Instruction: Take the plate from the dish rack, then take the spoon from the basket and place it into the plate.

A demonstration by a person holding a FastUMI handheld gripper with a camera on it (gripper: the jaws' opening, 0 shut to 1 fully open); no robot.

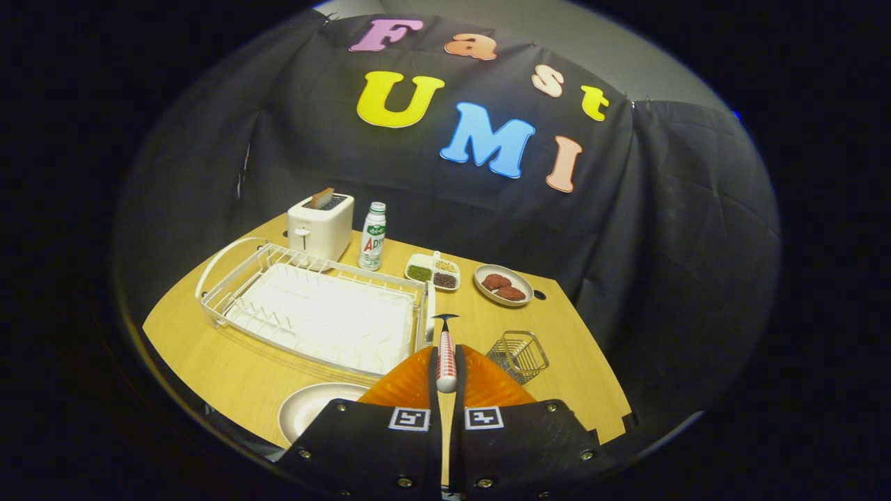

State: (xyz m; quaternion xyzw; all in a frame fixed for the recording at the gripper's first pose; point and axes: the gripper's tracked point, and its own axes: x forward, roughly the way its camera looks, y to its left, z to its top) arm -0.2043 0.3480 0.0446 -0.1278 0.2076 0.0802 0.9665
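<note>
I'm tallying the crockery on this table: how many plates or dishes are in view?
3. A plain white plate sits just left of the jaws, which grip a spoon. A dish of meat patties lies beyond the wire basket. A divided dish is beside the bottle.

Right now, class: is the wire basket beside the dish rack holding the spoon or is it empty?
Empty. The basket shows only bare wire, while the spoon is out, clamped between the gripper fingers, handle pointing ahead.
</note>
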